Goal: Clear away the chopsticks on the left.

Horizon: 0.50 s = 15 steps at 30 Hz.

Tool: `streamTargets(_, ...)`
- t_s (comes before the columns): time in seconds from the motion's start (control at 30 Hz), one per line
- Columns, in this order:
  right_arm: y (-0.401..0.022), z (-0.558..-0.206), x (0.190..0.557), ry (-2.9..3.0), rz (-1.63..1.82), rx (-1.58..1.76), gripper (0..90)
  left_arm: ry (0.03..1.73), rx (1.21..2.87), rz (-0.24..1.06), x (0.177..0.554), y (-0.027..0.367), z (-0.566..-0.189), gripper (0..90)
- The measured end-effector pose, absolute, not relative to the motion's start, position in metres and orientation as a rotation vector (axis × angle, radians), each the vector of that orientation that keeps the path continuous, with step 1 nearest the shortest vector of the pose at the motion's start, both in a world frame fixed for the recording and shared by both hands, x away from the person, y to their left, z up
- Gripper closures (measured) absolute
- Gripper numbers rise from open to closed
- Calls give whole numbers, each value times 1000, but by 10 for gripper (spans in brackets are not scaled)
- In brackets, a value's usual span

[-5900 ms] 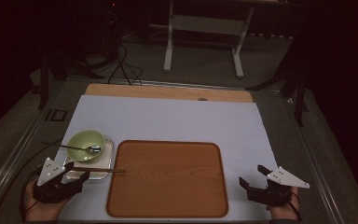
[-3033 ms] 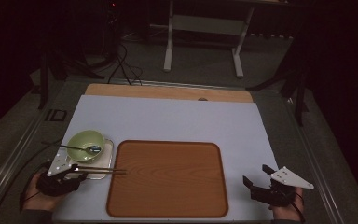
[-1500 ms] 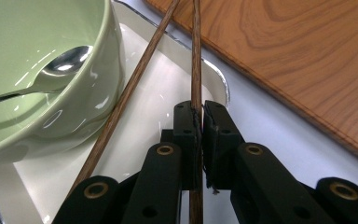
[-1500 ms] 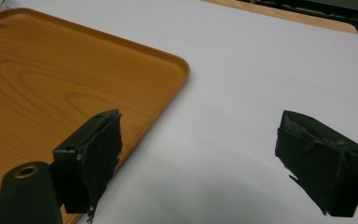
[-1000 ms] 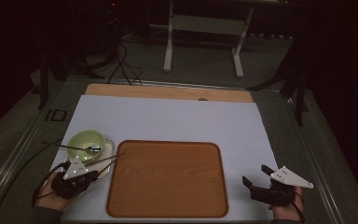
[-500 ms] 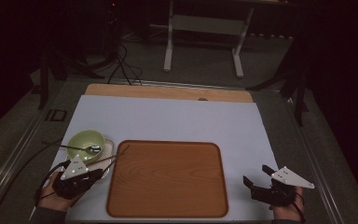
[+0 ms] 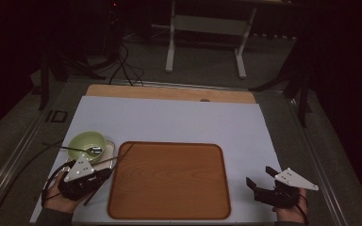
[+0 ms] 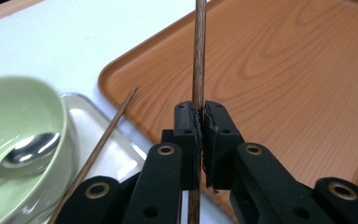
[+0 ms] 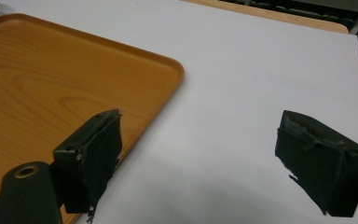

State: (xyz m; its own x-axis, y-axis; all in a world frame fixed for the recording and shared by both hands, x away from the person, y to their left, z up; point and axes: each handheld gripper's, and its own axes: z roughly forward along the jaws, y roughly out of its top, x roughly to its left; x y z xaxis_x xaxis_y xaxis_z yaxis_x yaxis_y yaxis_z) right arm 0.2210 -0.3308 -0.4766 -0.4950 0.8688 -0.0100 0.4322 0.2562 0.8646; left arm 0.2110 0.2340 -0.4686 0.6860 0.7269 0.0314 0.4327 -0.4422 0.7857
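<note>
Your left gripper sits near you at the left side of the desk, and its fingers are pressed tight on one brown chopstick. In the left gripper view the stick stands straight up between the two black pads and its far end reaches out over the edge of the orange tray. In the high view you can see the same left gripper in your hand, just beside the tray's left edge, with the thin stick pointing up and away toward the tray's corner. Your right gripper is near you on the other side. Its fingers are spread wide apart with nothing between them, and they hang over the white sheet just past the tray's right corner. A little farther from your left gripper lies the second chopstick. It leans across the small silver dish, right next to the green bowl. A shiny spoon rests inside that bowl, and in the high view its handle sticks out to the left. The big orange tray lies flat in the middle of the white sheet. At the far side, a strip of the wooden desk top shows beyond the sheet.
</note>
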Motion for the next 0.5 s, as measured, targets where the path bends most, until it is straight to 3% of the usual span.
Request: streamTargets(0.5, -330, -476, 222, 2038, 1171, 1177, 141, 847, 2050, 458, 213, 213, -451, 855)
